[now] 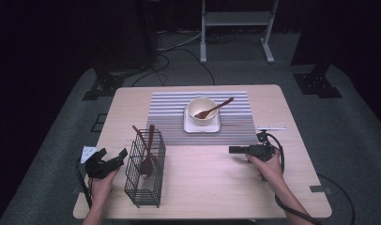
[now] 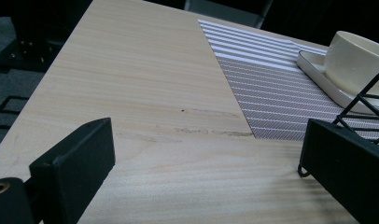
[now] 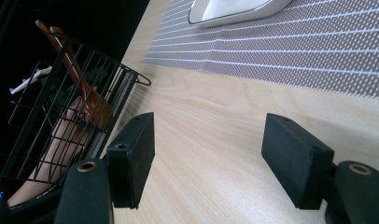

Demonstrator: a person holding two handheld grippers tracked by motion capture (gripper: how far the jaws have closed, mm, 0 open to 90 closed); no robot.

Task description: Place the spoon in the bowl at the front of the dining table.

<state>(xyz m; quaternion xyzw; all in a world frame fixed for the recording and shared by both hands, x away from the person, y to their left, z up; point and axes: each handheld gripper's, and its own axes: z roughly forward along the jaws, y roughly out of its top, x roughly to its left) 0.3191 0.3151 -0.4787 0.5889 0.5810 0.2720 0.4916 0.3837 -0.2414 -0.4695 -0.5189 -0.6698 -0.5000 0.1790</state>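
Wire basket [image 1: 144,168] beside left claw [image 1: 114,157]

A dark test room, like a lab: black walls, cables [image 1: 179,47] on the floor at top, one table [image 1: 202,187]

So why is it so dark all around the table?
In the high view, light falls on the table while the floor's edges go black. In the left gripper view, the bowl looks sharp. In the right gripper view, the basket sits against black.
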